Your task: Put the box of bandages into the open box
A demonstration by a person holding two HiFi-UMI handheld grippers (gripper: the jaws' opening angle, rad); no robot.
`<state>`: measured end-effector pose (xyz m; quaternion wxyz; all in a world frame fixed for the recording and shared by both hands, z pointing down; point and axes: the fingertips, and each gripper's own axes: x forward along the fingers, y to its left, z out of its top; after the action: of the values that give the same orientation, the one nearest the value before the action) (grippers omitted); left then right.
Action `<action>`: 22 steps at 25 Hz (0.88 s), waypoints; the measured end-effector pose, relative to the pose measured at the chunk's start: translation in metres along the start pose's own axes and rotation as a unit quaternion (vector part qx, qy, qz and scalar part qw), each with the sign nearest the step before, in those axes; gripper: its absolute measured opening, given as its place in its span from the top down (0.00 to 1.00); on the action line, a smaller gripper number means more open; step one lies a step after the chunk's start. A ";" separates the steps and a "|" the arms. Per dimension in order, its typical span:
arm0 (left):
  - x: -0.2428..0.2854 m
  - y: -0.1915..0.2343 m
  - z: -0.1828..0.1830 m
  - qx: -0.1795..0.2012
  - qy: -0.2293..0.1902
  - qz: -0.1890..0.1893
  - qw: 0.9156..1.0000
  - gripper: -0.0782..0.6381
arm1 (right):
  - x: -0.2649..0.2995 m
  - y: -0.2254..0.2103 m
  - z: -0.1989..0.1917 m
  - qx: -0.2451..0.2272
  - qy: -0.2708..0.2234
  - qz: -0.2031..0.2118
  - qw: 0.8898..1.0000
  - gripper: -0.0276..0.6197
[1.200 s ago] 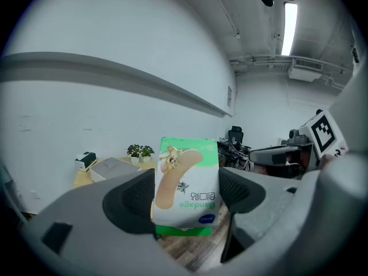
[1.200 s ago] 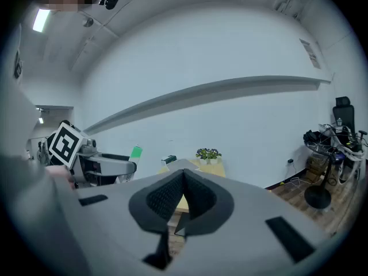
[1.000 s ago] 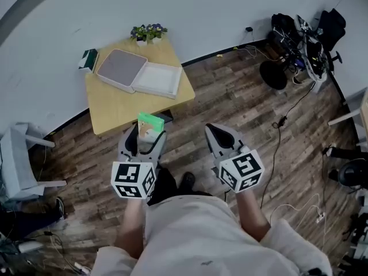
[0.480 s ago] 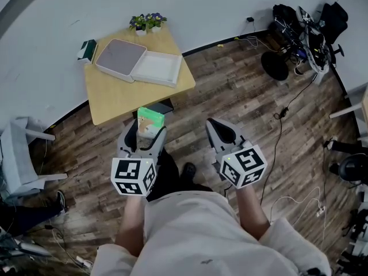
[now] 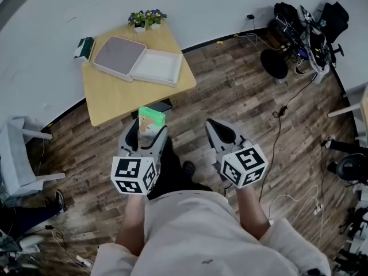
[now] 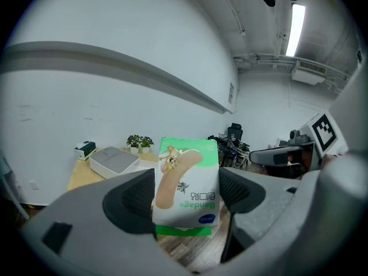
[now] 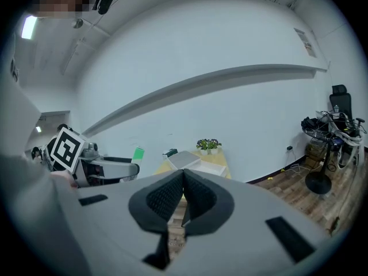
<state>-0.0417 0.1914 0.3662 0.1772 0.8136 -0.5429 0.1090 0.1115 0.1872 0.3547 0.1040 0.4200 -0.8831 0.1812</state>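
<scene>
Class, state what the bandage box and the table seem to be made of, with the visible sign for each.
Bandage box: thin printed card, likely, slightly glossy; sharp folded edges and colour print.
Table: pale wood or wood-look laminate, matt; even tan top, grain too small to tell.

Print on the box (image 6: 187,183): the word "Bandage" in green letters, hanging upside down on its face, and a line of darker characters just above that, too small to read.

The bandage box (image 6: 187,188) looks glossy card, the table (image 5: 115,99) matt wood.
</scene>
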 end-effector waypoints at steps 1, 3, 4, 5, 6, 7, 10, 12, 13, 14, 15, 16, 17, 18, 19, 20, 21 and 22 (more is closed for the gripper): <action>0.003 0.002 0.001 0.000 0.000 -0.001 1.000 0.41 | 0.004 -0.001 0.002 0.000 0.000 0.000 1.000 0.95; 0.009 0.007 0.005 -0.001 0.000 -0.003 1.000 0.41 | 0.011 -0.002 0.007 -0.001 0.000 0.001 1.000 0.95; 0.012 0.009 0.007 -0.002 0.000 -0.004 1.000 0.41 | 0.015 -0.003 0.010 -0.002 0.000 0.002 1.000 0.95; 0.016 0.011 0.010 -0.001 0.000 -0.005 1.000 0.41 | 0.018 -0.004 0.013 -0.003 -0.001 0.002 1.000 0.95; 0.020 0.013 0.012 0.000 0.000 -0.006 1.000 0.41 | 0.022 -0.005 0.016 -0.003 -0.001 0.003 1.000 0.95; 0.024 0.015 0.015 0.001 0.000 -0.007 1.000 0.41 | 0.026 -0.006 0.019 -0.003 -0.001 0.003 1.000 0.95; 0.034 0.024 0.024 0.002 -0.002 -0.008 1.000 0.41 | 0.038 -0.009 0.029 -0.007 -0.002 0.004 1.000 0.95; 0.042 0.029 0.028 0.001 -0.002 -0.009 1.000 0.41 | 0.045 -0.013 0.034 -0.008 -0.003 0.004 1.000 0.95; 0.046 0.031 0.030 0.000 -0.002 -0.010 1.000 0.41 | 0.049 -0.015 0.036 -0.008 -0.002 0.004 1.000 0.95; 0.051 0.033 0.031 0.000 -0.002 -0.011 1.000 0.41 | 0.053 -0.017 0.037 -0.008 0.000 0.004 1.000 0.95; 0.055 0.035 0.033 -0.001 -0.001 -0.012 1.000 0.41 | 0.057 -0.019 0.038 -0.008 0.002 0.003 1.000 0.95; 0.059 0.038 0.034 -0.001 0.000 -0.013 1.000 0.41 | 0.062 -0.021 0.040 -0.009 0.003 0.003 1.000 0.95; 0.064 0.041 0.036 -0.002 0.001 -0.014 1.000 0.41 | 0.066 -0.023 0.042 -0.009 0.005 0.004 1.000 0.95; 0.068 0.044 0.038 -0.002 0.001 -0.015 1.000 0.41 | 0.071 -0.024 0.044 -0.009 0.006 0.004 1.000 0.95; 0.072 0.047 0.039 -0.003 0.002 -0.016 1.000 0.41 | 0.076 -0.026 0.046 -0.009 0.006 0.004 1.000 0.95; 0.077 0.051 0.041 -0.004 0.003 -0.017 1.000 0.41 | 0.081 -0.027 0.049 -0.009 0.007 0.004 1.000 0.95; 0.082 0.054 0.042 -0.005 0.004 -0.019 1.000 0.41 | 0.086 -0.028 0.051 -0.010 0.008 0.004 1.000 0.95; 0.087 0.057 0.044 -0.005 0.005 -0.020 1.000 0.41 | 0.091 -0.030 0.053 -0.011 0.008 0.004 1.000 0.95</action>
<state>-0.0614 0.0804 0.3678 0.1861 0.8229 -0.5262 0.1065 0.0764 0.0841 0.3438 0.1150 0.4137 -0.8858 0.1758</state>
